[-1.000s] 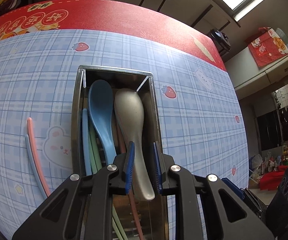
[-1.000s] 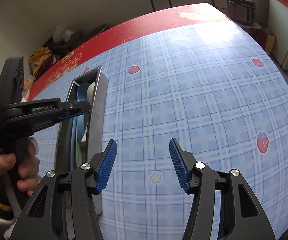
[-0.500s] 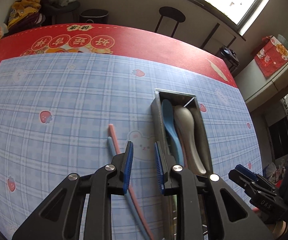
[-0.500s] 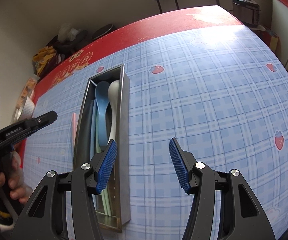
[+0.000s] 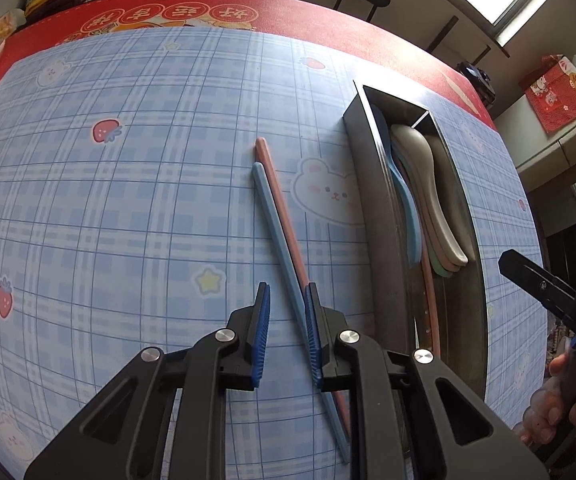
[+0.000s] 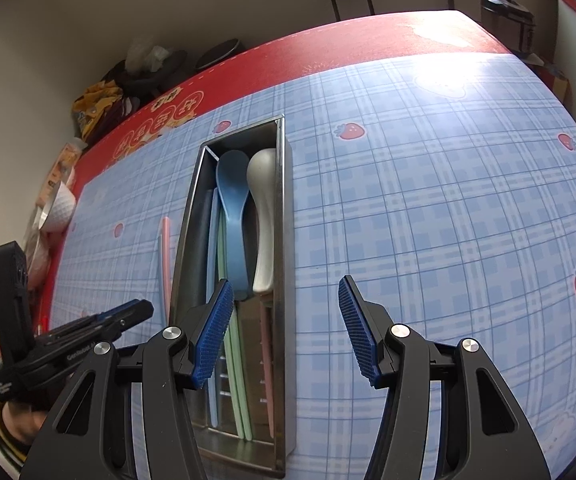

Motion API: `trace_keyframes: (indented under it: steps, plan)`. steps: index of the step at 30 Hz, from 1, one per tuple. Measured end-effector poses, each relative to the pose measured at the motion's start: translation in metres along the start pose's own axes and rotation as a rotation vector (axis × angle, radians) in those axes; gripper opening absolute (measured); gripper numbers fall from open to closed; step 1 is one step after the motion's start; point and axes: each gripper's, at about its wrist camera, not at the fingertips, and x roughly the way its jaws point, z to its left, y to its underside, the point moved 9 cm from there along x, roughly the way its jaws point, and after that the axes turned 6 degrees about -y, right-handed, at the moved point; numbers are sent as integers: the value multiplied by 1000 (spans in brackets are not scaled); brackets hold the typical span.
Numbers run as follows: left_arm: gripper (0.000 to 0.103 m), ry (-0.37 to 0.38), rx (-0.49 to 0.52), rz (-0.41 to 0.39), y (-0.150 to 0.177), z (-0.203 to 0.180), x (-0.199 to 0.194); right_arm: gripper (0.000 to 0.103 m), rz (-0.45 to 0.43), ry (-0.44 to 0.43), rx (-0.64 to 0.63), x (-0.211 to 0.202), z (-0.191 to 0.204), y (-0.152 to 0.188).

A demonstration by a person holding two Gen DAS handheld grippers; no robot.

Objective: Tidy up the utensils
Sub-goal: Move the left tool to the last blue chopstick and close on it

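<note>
Chopsticks, one pink (image 5: 278, 200) and one blue (image 5: 274, 224), lie together on the worktop (image 5: 128, 200) just beside the steel utensil tray (image 5: 371, 208), and the left gripper (image 5: 286, 336), jaws narrowly apart and just closing with nothing clamped, must straddle them, while the right gripper (image 6: 286, 332) hangs wide apart.

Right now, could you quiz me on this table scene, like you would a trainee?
1. True or false: the two chopsticks on the tablecloth lie inside the metal tray.
2. Which spoon lies nearer the chopsticks: A blue spoon, B white spoon?
3. Fill in: the right hand-held gripper holds ____.

Key: 1 false, they lie beside the tray. 2 A. 3 nothing; its jaws stand wide apart.
</note>
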Motion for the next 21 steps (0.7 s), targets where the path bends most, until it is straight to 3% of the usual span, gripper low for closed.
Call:
trace_keyframes:
  steps: [21]
  plan:
    - [17,-153,71,46,10,-4,9,54,-16,-8,33,-9,-16,-1]
